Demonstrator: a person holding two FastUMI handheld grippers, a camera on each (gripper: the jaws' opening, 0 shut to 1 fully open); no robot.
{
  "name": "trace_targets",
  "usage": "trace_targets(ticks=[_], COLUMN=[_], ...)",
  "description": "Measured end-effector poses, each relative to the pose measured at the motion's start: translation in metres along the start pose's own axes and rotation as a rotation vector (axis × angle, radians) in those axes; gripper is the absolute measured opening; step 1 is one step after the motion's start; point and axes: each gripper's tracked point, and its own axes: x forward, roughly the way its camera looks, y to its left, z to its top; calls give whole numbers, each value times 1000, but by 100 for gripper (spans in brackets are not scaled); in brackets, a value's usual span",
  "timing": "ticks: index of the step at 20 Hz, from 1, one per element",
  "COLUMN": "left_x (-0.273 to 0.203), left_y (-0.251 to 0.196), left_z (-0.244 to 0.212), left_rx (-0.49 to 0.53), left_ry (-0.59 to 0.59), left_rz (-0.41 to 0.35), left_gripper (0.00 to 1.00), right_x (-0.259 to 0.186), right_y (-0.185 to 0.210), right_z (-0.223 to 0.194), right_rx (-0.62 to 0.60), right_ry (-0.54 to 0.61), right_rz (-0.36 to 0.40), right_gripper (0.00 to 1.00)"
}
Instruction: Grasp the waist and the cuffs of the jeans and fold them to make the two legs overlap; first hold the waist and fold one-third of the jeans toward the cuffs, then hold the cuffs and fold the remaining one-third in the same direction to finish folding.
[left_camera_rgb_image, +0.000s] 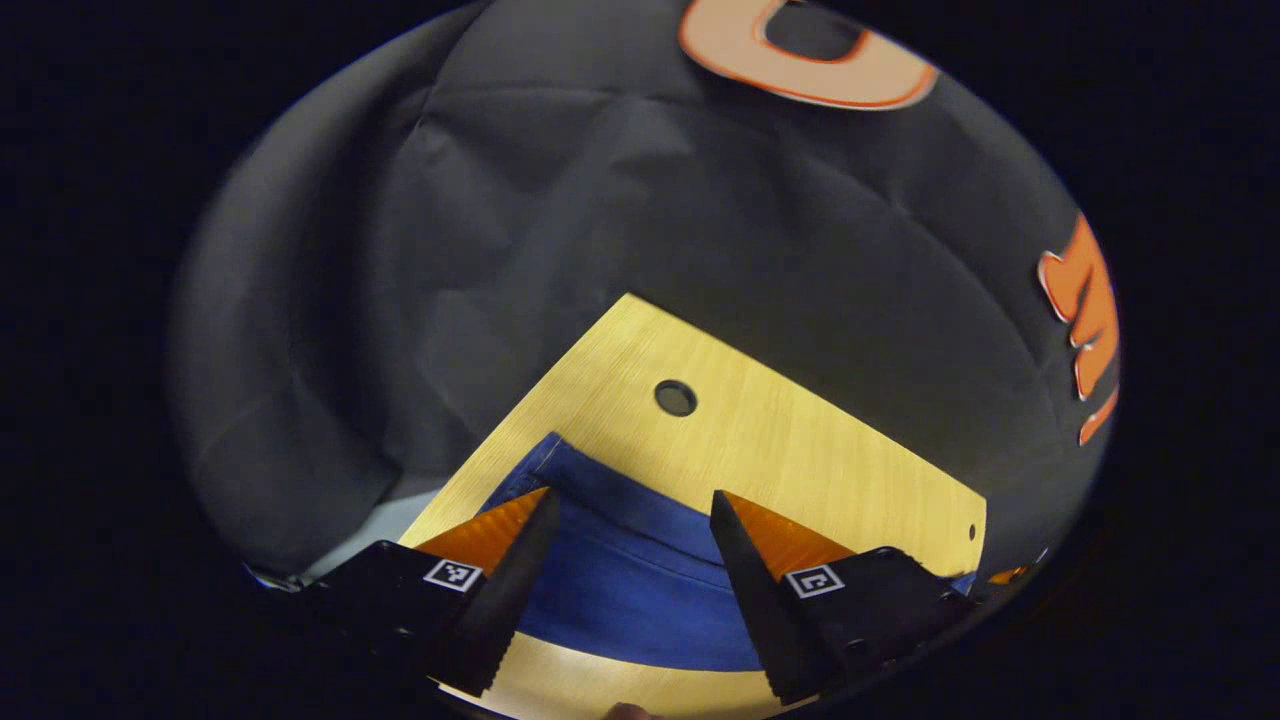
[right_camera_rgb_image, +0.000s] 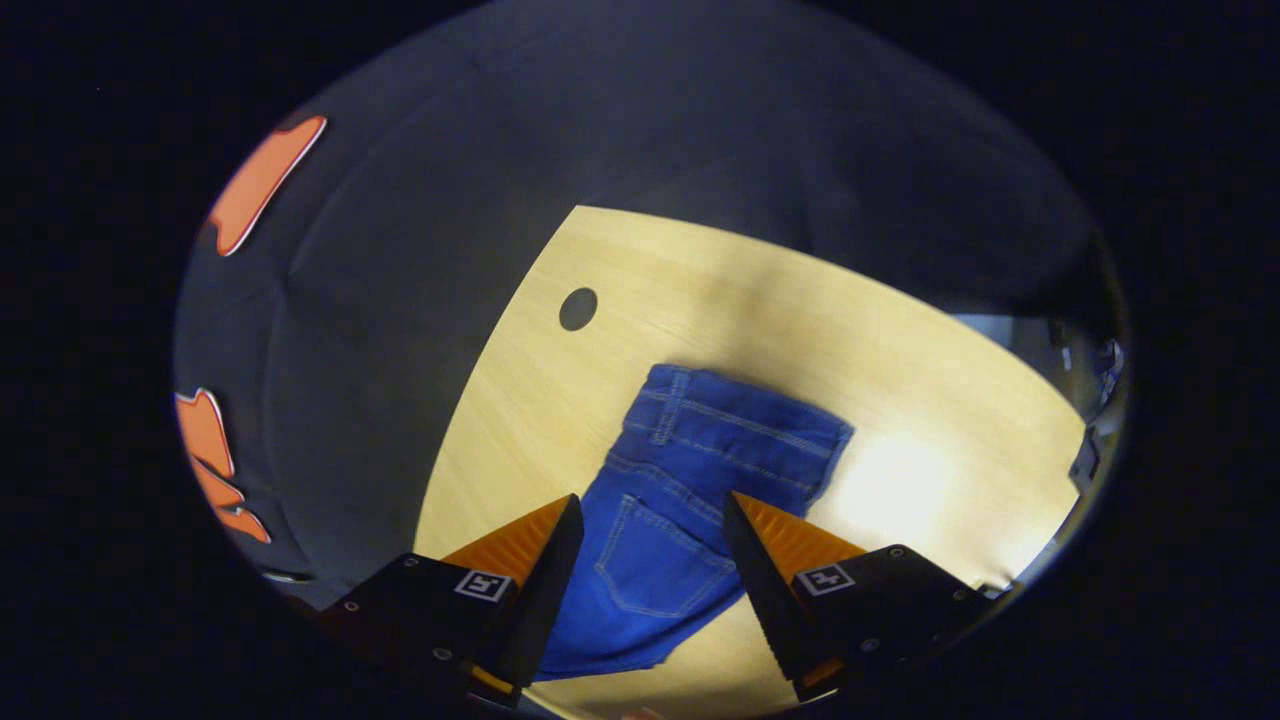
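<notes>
Both grippers, left (left_camera_rgb_image: 630, 510) and right (right_camera_rgb_image: 650, 515), hover wide open and empty above the jeans (right_camera_rgb_image: 690, 480), lying lower centre on the wooden table (right_camera_rgb_image: 930, 350) (soft, floppy denim, likely best gripped by its thick waistband (right_camera_rgb_image: 745, 418)).

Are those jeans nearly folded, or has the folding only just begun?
Partly done, by the look of it. The blue denim jeans lie on the pale wooden table as one narrow strip, so the legs seem already overlapped. Nothing is in hand: the left tongs and right tongs hover open above the cloth. Both one-third folds appear left to do.
</notes>
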Motion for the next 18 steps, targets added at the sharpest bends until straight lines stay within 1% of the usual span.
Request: trace_targets(ticks=[1,2,3,4,6,8,9,10,11,13,15,18], left_x=[-8,-17,-25,-33,-52,-76,-88,-100,-113,-136,-155,-172], left_y=[-9,-18,-26,-32,-42,-62,-65,-74,-83,-96,-103,-120], left_z=[2,6,9,12,15,19,21,22,24,24,22,15], left_rx=[31,55,79,106,183,249,284,314,337,375,411,455], left_ry=[-38,-77,-124,-167,-246,-316,-355,-392,-423,-466,-499,-523], left_rz=[-16,-33,-48,-54,-43,-56,-54,-57,-61,-80,-82,-84], left_gripper=[94,96,96,96,97,97,100,97,97,96,96,96], right_x=[1,5,9,15,22,27,31,35,38,47,55,64], right_y=[-14,-26,-36,-42,-48,-52,-53,-54,-52,-53,-53,-55], right_z=[-5,-14,-24,-31,-32,-28,-26,-23,-22,-24,-27,-30], right_rx=[-19,-29,-34,-29,-6,-4,-13,-14,-14,-9,-10,1], right_ry=[-3,5,21,29,16,-1,-14,-27,-28,-24,-14,-16], right_rz=[-27,-48,-57,-64,-61,-67,-69,-75,-74,-90,-100,-114], right_gripper=[91,92,96,96,98,98,98,98,98,98,98,98])
